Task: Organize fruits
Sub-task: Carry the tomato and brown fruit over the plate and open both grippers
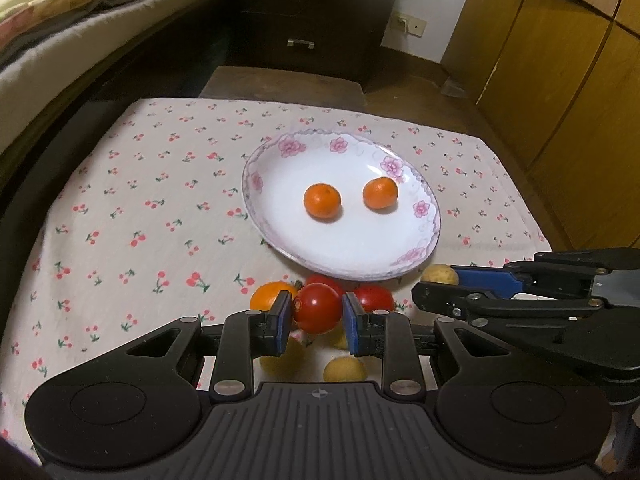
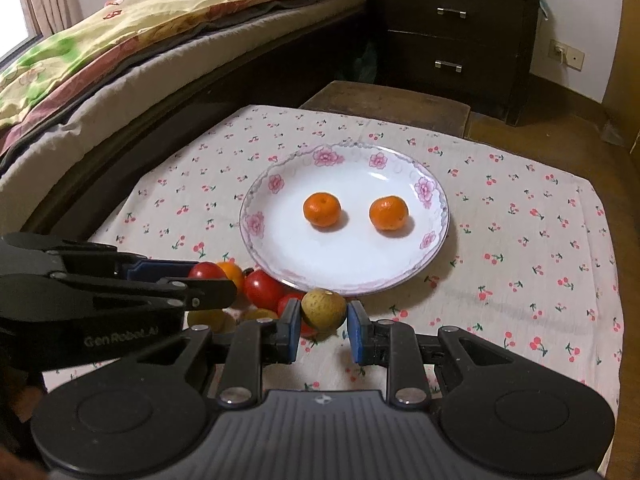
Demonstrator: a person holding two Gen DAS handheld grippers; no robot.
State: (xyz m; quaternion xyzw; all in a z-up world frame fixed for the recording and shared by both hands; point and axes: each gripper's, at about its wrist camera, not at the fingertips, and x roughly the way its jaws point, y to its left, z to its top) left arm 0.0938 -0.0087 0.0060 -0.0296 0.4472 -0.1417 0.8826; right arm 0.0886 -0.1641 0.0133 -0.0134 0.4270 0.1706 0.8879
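A white flowered plate [image 1: 280,168] [image 2: 280,248] holds two small oranges [image 1: 322,200] [image 2: 388,213]. In front of it lies a pile of fruit: red tomatoes [image 1: 374,297] [image 2: 262,288], an orange [image 1: 266,294] and yellowish-brown fruits [image 1: 344,370]. My left gripper [image 1: 316,320] is shut on a red tomato [image 1: 317,307] and also shows in the right wrist view [image 2: 208,280]. My right gripper [image 2: 323,326] straddles a yellowish-brown fruit [image 2: 323,309]; its left pad touches the fruit, its right pad stands just clear. It also shows in the left wrist view [image 1: 444,286].
The table has a cherry-print cloth [image 1: 140,208] [image 2: 520,248]. A bed [image 2: 120,60] runs along the left. A dark drawer chest [image 2: 452,36] stands behind, with a low wooden stool [image 2: 384,100] at the table's far edge. Wooden wardrobe doors [image 1: 560,80] are at right.
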